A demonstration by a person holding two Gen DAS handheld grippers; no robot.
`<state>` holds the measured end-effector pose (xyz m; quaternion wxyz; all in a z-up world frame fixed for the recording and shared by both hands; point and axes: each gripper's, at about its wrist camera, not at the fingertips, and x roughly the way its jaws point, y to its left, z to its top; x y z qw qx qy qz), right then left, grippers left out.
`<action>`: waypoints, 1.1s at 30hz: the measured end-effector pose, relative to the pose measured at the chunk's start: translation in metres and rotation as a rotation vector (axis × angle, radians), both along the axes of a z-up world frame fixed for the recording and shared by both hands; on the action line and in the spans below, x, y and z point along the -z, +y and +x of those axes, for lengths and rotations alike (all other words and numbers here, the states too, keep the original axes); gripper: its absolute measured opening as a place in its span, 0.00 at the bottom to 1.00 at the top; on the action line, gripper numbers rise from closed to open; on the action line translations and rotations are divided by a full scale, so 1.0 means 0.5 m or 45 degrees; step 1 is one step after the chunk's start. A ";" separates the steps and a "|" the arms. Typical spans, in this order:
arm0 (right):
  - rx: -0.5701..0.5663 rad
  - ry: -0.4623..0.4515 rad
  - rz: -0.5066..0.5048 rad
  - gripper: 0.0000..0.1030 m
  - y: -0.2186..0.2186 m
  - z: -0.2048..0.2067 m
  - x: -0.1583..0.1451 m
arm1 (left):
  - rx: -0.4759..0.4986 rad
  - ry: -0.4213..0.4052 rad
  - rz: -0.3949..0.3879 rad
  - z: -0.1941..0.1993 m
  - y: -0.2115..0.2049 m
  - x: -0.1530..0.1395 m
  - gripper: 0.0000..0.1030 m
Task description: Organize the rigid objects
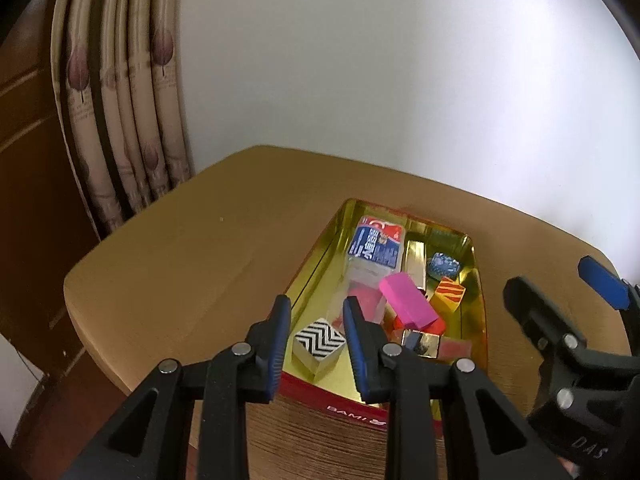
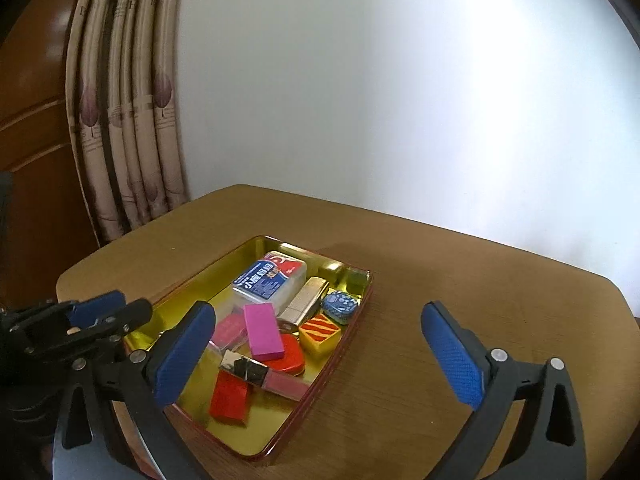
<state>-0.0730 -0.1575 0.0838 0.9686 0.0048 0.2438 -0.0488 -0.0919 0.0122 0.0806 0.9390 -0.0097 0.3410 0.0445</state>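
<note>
The left gripper point(image 1: 316, 332) hovers with fingers parted and empty over a zigzag-striped black-and-white cube point(image 1: 319, 340) in the gold-lined tin point(image 2: 352, 322). The right gripper point(image 2: 320, 354) gapes wide, empty, above that tin's jumble: pink block point(image 2: 263, 332), red-striped yellow cube point(image 2: 320, 331), on the wooden surface point(image 2: 460, 280).

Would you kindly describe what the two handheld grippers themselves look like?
Both the left gripper and right gripper are matte black plastic linkages with triangular cut-outs and silver pivot rivets. Their fingers carry textured blue pads. White lettering marks one body. No cables or sleeves show.
</note>
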 end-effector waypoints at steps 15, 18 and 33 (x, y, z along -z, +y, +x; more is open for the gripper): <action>0.142 -0.020 -0.043 0.99 0.011 -0.028 -0.017 | 0.070 -0.045 0.041 -0.011 -0.010 -0.014 0.27; 0.161 -0.032 -0.049 0.99 0.010 -0.032 -0.021 | 0.076 -0.050 0.050 -0.012 -0.012 -0.015 0.27; 0.223 -0.057 -0.056 0.99 0.012 -0.048 -0.031 | 0.090 -0.110 0.061 -0.025 -0.009 -0.035 0.27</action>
